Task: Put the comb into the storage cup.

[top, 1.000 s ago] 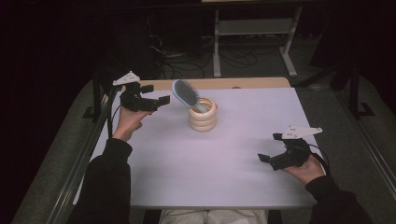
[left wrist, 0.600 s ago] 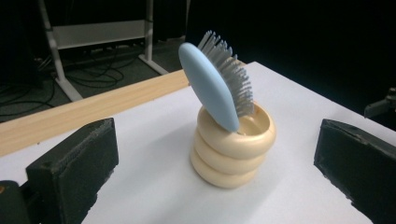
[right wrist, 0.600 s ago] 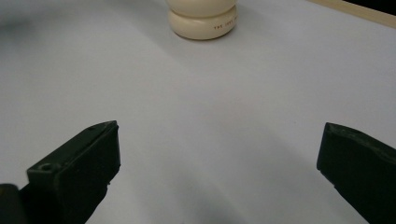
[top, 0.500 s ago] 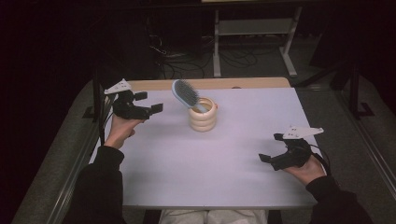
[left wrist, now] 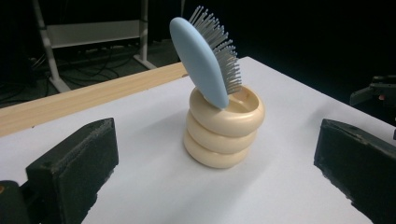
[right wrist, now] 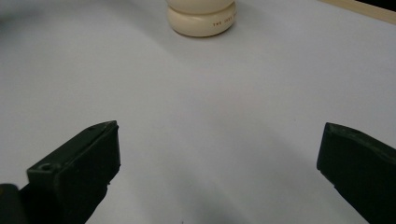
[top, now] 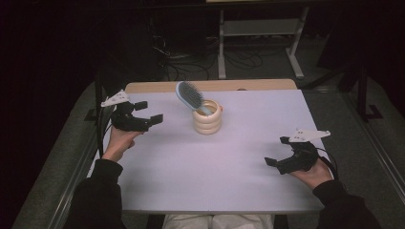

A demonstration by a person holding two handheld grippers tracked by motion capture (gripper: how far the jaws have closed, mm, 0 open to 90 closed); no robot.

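- Now resting: brush [left wrist: 205,60] stuck in the cup [left wrist: 224,128], leaning.
- Left gripper [top: 149,112] beside it, jaws spread, holding nothing.
- Right gripper [top: 277,155] far off, jaws spread.
- Next, maybe: nothing to grab.

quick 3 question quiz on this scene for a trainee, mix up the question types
1. True or false: the blue hairbrush lies flat on the white table.
2. Which best describes the cream holder?
A. a square box
B. three stacked rings
C. a flat tray
3. Fill in: the fingers of the left gripper and the right gripper are both ____.

Key
1. False: it stands tilted in the holder, bristle head up.
2. B
3. open, each holding nothing.
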